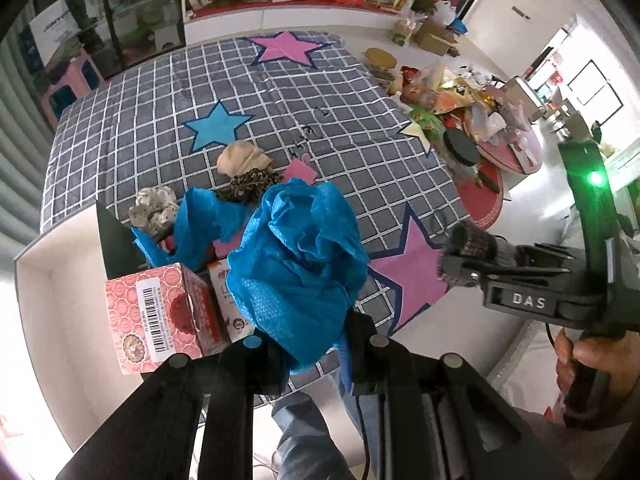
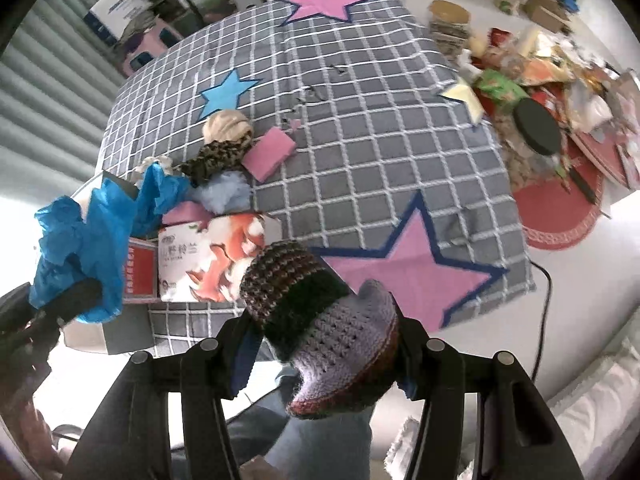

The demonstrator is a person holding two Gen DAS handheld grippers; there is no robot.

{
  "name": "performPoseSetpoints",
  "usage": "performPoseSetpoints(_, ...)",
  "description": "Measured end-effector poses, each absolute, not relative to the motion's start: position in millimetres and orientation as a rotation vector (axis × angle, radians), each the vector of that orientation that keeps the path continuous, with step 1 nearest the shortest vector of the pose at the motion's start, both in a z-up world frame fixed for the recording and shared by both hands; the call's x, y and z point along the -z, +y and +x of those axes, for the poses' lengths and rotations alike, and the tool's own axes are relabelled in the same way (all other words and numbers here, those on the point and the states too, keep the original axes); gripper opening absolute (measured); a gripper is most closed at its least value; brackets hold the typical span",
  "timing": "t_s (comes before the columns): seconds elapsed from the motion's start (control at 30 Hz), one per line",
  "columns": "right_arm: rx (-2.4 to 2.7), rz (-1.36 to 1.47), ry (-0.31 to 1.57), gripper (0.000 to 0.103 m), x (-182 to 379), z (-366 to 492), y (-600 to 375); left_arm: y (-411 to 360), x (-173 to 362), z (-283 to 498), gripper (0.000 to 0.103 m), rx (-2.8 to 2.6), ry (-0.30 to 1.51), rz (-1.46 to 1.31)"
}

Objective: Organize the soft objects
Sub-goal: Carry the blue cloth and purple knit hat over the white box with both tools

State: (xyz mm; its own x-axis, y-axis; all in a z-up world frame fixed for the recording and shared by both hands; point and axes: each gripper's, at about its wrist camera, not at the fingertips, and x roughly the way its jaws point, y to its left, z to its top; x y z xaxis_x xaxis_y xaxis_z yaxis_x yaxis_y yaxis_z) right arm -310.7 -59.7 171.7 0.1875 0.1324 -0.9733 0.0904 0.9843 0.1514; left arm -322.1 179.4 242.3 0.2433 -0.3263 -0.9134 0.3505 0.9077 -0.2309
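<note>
blue cloth (image 1: pixel 298 276) | left gripper (image 1: pixel 312 340) clamps it | right gripper (image 2: pixel 324 332) clamps knit hat (image 2: pixel 320 320) | lower each gently, release only once settled.

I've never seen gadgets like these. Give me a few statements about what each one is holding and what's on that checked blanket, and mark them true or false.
1. The left gripper is clamped on a crumpled blue cloth. True.
2. The right gripper is empty. False: it is shut on a knitted piece in brown, dark green and lilac.
3. The blanket is grey with a white grid and stars. True.
4. A pink sponge hangs from the right gripper. False: it lies on the blanket beside a leopard-print scrunchie.
5. A tissue pack printed in orange and white lies on the blanket. True.
</note>
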Motion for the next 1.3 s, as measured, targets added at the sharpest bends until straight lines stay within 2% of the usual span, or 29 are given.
performPoseSetpoints(0.53,0.214,0.275,1.261,0.057,-209.6,-416.2,-159.0,105.7,-258.0,-381.3,0.021,0.583,1.171,0.147)
performPoseSetpoints(0.8,0.207,0.275,1.297,0.057,-207.6,-484.8,-207.5,52.1,-254.2,-442.4,0.021,0.557,1.205,0.107)
performPoseSetpoints(1.03,-0.009,0.188,1.299,0.057,-211.6,-470.6,-166.8,97.5,-265.7,-461.5,0.021,0.373,1.189,0.035)
performPoseSetpoints(1.3,-0.324,0.036,1.248,0.057,-222.3,-415.8,-40.3,205.8,-273.8,-463.6,0.021,0.121,1.132,-0.068)
